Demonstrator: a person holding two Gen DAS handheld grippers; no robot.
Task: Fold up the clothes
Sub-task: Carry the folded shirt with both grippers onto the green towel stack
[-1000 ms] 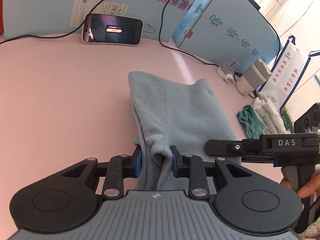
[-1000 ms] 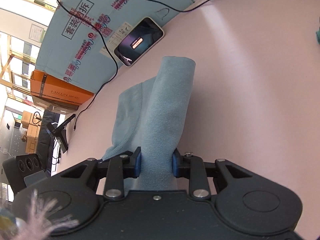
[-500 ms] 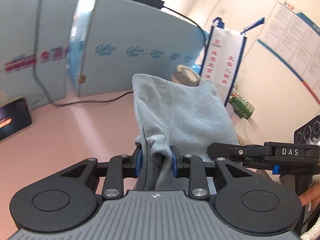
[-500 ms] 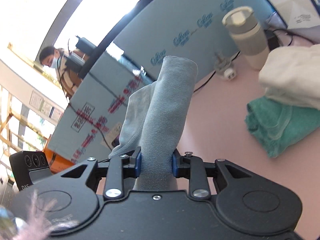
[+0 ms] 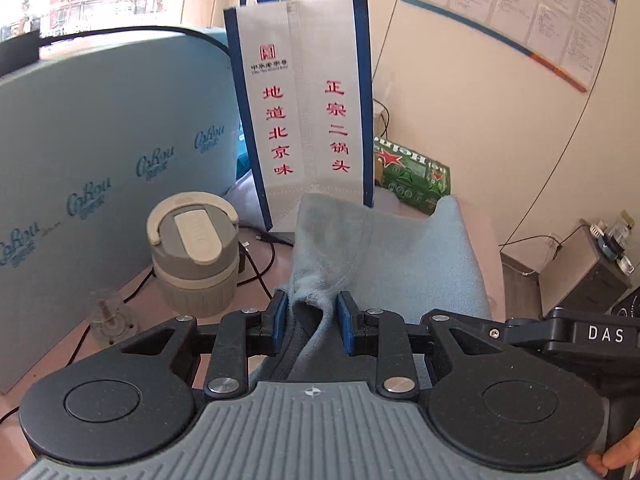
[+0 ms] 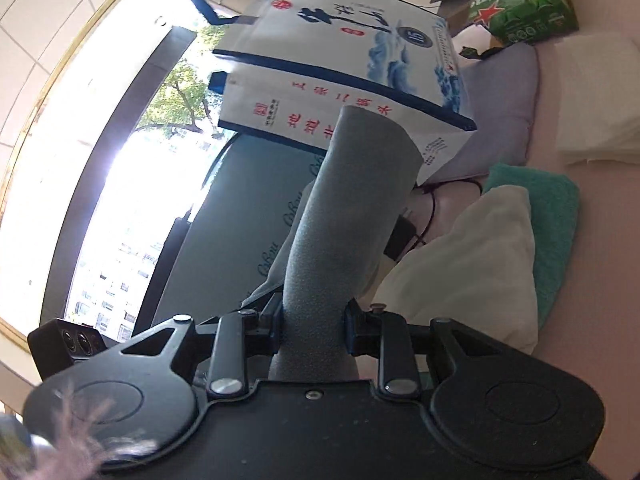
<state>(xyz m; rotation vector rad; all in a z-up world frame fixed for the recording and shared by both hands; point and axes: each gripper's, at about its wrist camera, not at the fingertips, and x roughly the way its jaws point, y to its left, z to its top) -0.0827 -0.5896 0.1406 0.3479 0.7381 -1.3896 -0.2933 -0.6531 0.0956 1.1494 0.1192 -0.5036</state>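
The left gripper point(image 5: 308, 328) pinches a bunched edge of the blue cloth point(image 5: 400, 256) between its 2 blue-padded fingers point(image 5: 279, 322). The cloth is lifted off the desk point(image 5: 52, 356) and spreads forward and to the right from the fingers as a folded slab, its far edge reaching in front of the tote bag point(image 5: 304, 112). The right gripper point(image 6: 314, 330) clamps the same cloth point(image 6: 344, 216) from the other side; here the fabric rises between the fingers point(image 6: 354, 330) as a thick rounded roll, with a thinner layer hanging down on its left. In the left wrist view the right gripper's arm, marked DAS, shows at the right edge point(image 5: 592, 336), level with the left one and just beside the cloth.

Beyond the cloth, in the left wrist view, a grey lidded cup point(image 5: 196, 260) stands on the pink desk to the left, near a blue foam board point(image 5: 104, 168) printed with a repeated logo. A green carton point(image 5: 412, 176) lies behind the bag.

In the right wrist view, a cream folded garment point(image 6: 468, 264) lies on top of a teal one point(image 6: 556, 232) to the right of the held cloth, with a lilac piece point(image 6: 504, 108) and a white one point(image 6: 596, 100) farther back, all on the desk point(image 6: 600, 320). The bag point(image 6: 352, 48) stands beside them, and the carton point(image 6: 524, 4) is near the top right.
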